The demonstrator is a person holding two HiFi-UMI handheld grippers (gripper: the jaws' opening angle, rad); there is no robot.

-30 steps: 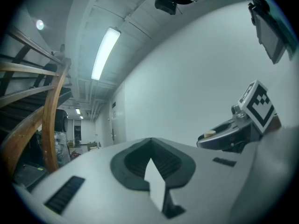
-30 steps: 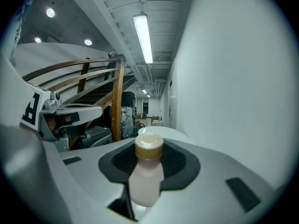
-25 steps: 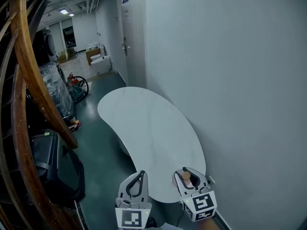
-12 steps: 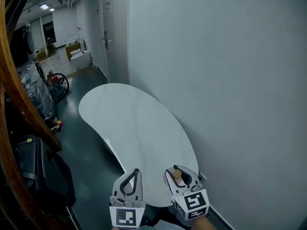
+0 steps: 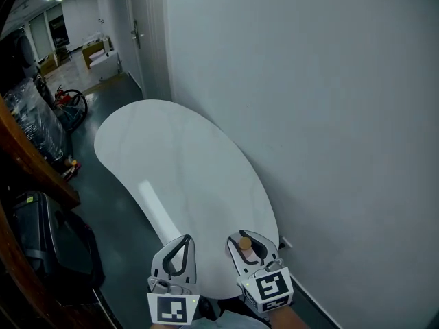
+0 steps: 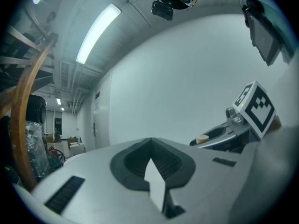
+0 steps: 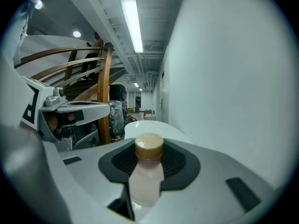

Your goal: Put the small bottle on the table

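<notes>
A small bottle (image 5: 245, 245) with a pale body and a tan cap stands upright between the jaws of my right gripper (image 5: 243, 238), which is shut on it. In the right gripper view the bottle (image 7: 146, 174) sits between the dark pads (image 7: 175, 164). The gripper hovers over the near end of the white oval table (image 5: 171, 170). My left gripper (image 5: 183, 241) hangs beside it on the left, over the table's near edge, jaws shut with nothing between them. In the left gripper view the left gripper (image 6: 152, 158) holds nothing, and the bottle's cap (image 6: 202, 138) shows at the right.
A plain grey wall (image 5: 329, 115) runs along the table's right side. Curved wooden stair rails (image 5: 34, 170) and a black case (image 5: 48, 242) stand on the left across a dark green floor (image 5: 130, 232). A door (image 5: 140, 33), a wheeled cart (image 5: 68, 105) and boxes lie farther down the corridor.
The head view has swung, so the table and corridor sit further left and the stair rails have mostly left the frame. Both grippers have drifted slightly left. The bottle stays in the right gripper.
</notes>
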